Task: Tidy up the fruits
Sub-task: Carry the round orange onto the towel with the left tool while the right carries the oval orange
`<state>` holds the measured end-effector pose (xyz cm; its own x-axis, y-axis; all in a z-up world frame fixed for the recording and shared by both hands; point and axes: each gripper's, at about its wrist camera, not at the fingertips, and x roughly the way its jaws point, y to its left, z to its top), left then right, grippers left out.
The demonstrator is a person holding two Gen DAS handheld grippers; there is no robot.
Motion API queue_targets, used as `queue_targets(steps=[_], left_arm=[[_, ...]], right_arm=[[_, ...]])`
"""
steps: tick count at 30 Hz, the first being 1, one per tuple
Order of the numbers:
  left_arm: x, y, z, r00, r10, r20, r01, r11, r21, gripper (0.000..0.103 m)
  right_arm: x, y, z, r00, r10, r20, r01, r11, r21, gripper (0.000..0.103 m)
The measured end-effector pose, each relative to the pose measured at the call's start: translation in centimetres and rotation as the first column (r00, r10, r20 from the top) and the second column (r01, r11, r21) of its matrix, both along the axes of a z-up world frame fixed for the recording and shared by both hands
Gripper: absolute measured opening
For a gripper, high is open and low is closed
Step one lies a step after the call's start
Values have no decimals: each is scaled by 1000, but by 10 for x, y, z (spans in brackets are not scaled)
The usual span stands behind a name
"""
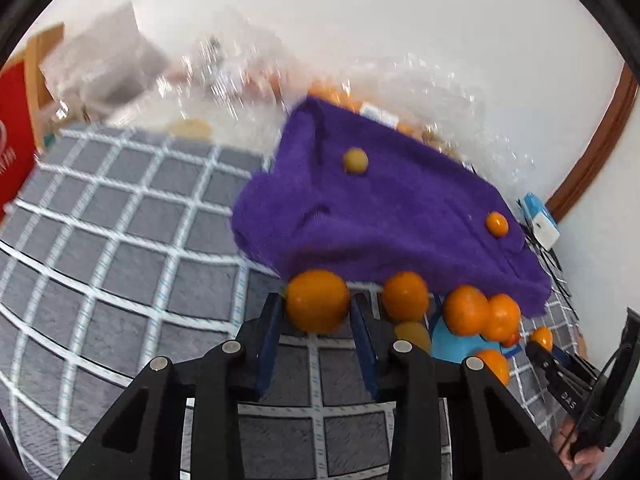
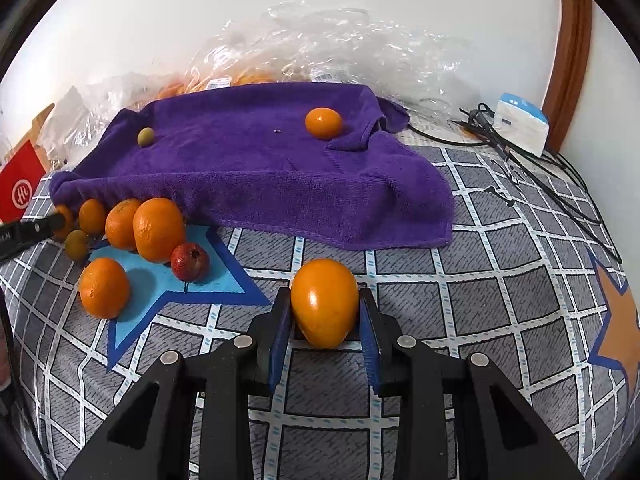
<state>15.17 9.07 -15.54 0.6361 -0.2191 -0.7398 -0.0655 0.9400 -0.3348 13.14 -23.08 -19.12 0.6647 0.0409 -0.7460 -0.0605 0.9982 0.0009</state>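
My left gripper is shut on an orange, held above the checked cloth by the near edge of the purple towel. My right gripper is shut on a smooth oval orange fruit over the checked cloth, in front of the purple towel. On the towel lie a small green fruit and a small orange. Several oranges and a red fruit cluster on a blue star patch at the towel's left edge.
A grey checked cloth covers the surface. Clear plastic bags with more oranges lie behind the towel against the white wall. Black cables and a white-blue box sit at back right. A red box stands at left.
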Motion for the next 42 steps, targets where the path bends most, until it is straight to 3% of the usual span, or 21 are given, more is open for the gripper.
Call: queue_targets(steps=[10, 13, 22, 33, 42], left_arm=[[4, -13, -2, 1000, 15, 21, -17, 997, 73, 37], [4, -16, -1, 999, 17, 29, -20, 995, 98, 33], [-9, -11, 16, 992, -14, 124, 10, 1000, 29, 33], [-24, -18, 37, 969, -30, 246, 12, 997, 74, 33], [-31, -12, 43, 956, 1, 292, -20, 998, 63, 33]], right_arm=[[2, 0, 0, 1000, 1, 0, -1, 1000, -2, 32], [2, -1, 0, 1000, 2, 1, -2, 1000, 8, 32], [-6, -1, 7, 998, -4, 60, 4, 1000, 7, 32], [-7, -3, 12, 997, 1, 81, -4, 999, 40, 32], [-20, -4, 53, 989, -21, 149, 17, 999, 29, 32]])
